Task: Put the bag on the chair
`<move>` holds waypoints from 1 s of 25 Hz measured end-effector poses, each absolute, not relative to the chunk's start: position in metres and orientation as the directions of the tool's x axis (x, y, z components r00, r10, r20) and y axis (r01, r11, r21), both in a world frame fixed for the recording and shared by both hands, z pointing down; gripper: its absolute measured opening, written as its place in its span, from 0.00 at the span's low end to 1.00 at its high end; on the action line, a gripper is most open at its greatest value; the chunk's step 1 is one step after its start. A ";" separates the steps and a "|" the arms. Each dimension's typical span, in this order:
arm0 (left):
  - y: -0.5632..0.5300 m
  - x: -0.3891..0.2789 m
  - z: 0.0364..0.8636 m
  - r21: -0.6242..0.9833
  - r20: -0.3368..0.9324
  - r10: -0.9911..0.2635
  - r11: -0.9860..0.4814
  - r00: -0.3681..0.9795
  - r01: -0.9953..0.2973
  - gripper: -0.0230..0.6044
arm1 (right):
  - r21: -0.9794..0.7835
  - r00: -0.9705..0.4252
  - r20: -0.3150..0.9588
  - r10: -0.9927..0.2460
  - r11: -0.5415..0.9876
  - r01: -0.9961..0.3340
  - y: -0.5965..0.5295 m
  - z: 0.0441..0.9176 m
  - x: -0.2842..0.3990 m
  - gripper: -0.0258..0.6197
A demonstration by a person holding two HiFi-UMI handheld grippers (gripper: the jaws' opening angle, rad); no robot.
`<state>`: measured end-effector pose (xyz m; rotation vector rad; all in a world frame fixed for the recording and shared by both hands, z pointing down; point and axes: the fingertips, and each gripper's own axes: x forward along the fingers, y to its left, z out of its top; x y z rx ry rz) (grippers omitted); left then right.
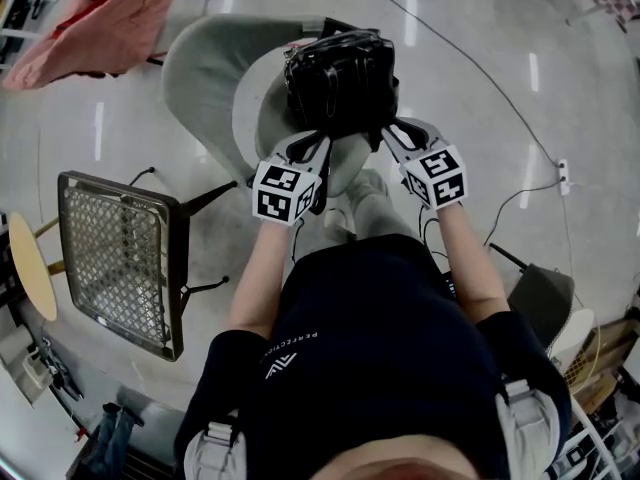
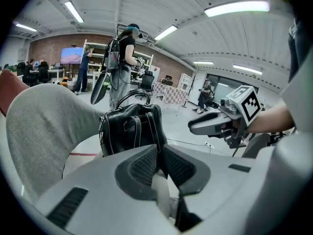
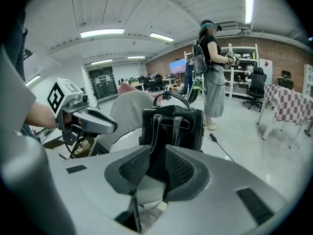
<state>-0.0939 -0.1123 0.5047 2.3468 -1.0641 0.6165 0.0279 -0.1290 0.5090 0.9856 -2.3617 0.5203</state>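
A black leather bag stands upright on the seat of a grey upholstered chair. Both grippers are at the bag's near lower edge. My left gripper has its pads almost together, with a thin dark strap of the bag pinched between them. My right gripper is narrowed on a wider black strap that runs down from the bag and fills the gap between its pads. In each gripper view the other gripper shows beside the bag.
A metal mesh chair stands to the left, with a round wooden table beyond it. A pink cloth hangs at the far left. A cable crosses the floor on the right. A person stands behind the chair.
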 end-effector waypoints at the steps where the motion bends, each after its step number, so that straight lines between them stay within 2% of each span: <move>1: -0.109 -0.093 0.504 0.243 0.581 -0.559 -0.575 0.592 -0.781 0.11 | -0.144 -0.594 0.599 -0.537 0.657 -0.740 -0.125 0.508 0.027 0.21; 11: -0.070 -0.087 0.495 0.253 0.578 -0.548 -0.584 0.604 -0.772 0.11 | -0.202 -0.610 0.575 -0.546 0.627 -0.752 -0.083 0.497 0.019 0.15; 25: -0.027 -0.090 0.499 0.250 0.614 -0.525 -0.578 0.589 -0.777 0.10 | -0.244 -0.619 0.590 -0.518 0.617 -0.748 -0.044 0.500 0.018 0.12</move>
